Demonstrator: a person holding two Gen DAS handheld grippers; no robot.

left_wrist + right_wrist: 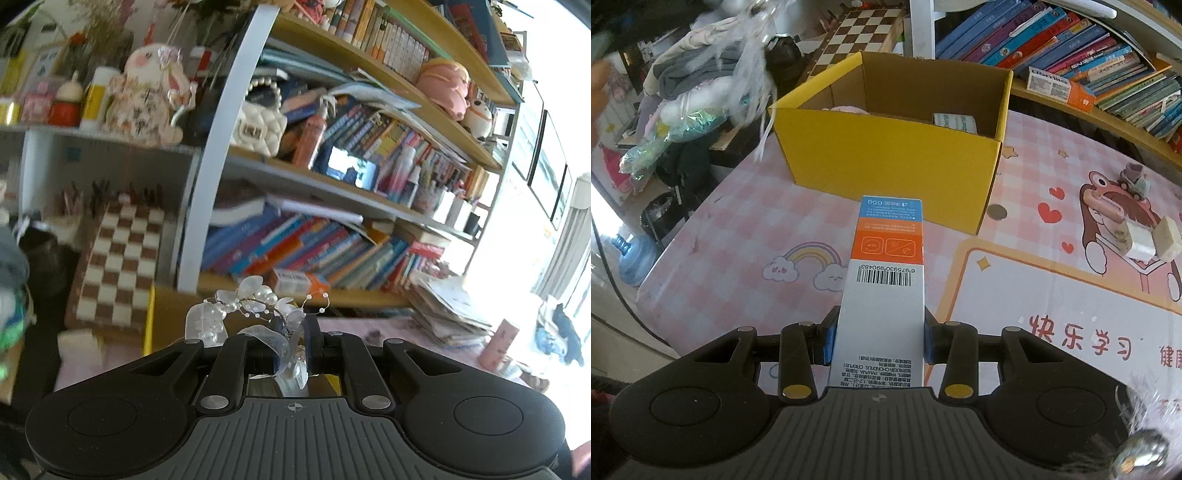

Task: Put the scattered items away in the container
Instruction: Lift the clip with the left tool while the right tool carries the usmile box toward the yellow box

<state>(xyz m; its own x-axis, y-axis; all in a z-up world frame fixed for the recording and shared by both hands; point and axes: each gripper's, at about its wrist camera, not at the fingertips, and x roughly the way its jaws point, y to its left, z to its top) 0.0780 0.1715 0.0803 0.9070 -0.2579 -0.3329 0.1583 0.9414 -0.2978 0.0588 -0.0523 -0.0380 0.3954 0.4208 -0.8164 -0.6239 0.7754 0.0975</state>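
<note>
Two items already lie inside the yellow cardboard box (886, 147), something pink and a small packet at its 2 o'clock corner. The right gripper (875, 343) clamps a long white-and-orange carton (882, 277) pointing at the box at 12 o'clock, and the left gripper (275, 347) pinches a pearl hair ornament (255, 306) held aloft. On the mat (738, 221), a coin (997, 212), toy car (1134, 181) and small blocks (1145, 240) at 3 o'clock remain out.

Matt yellow corrugated-cardboard box (886, 162), glossy printed white-orange-blue paperboard carton (882, 288), smooth pink checked plastic table mat (738, 229), translucent pearl-beaded wire hairpiece with sheer ribbon (255, 314), ribbed matt black plastic gripper body (295, 435)
</note>
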